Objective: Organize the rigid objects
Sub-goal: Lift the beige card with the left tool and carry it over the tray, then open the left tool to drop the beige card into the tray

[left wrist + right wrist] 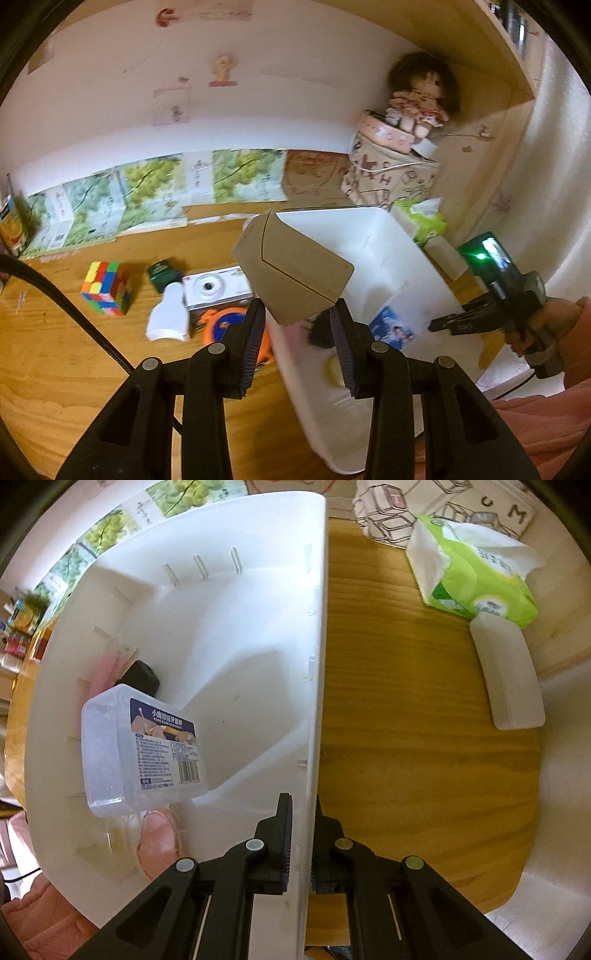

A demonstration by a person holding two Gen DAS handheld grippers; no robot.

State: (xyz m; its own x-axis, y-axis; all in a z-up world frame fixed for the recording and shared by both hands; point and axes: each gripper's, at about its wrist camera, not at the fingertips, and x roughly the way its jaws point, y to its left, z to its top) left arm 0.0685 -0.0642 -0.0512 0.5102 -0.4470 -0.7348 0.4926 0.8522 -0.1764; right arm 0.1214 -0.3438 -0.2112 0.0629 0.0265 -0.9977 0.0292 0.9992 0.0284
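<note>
on the wooden tabletop (pixel 74 369), seen from the left wrist, a scrambled colour cube (pixel 106 288) is found at nine o'clock of the left claw (pixel 297 314). just right of the cube a small dark green box (pixel 162 275) is seen, and below it a white bottle (pixel 168 314) lies on its side, touching a flat white box with a round hole (pixel 216 291). an orange round thing (pixel 221 325) is partly hidden behind the claw's left finger. a tan cardboard box (pixel 295 273) is gripped between the left claw's pads, the jaws parted only by the box's width; it is held tilted in the air, at twelve o'clock of the claw, above the near left edge of the white plastic bin (pixel 369 240). inside the bin a clear box with a blue label (pixel 391 326) and a dark object (pixel 319 332) are lying. at three o'clock the right claw (pixel 443 325) is seen at the bin's far wall, held by a hand (pixel 546 325).

from the right wrist, the right claw (pixel 301 819) is pinched tight on the bin wall (pixel 317 664), one finger inside, one outside. at ten o'clock the labelled clear box (pixel 144 746) leans in the bin. at one o'clock a green tissue pack (pixel 476 579) and a white case (pixel 509 679) rest on the wood.
</note>
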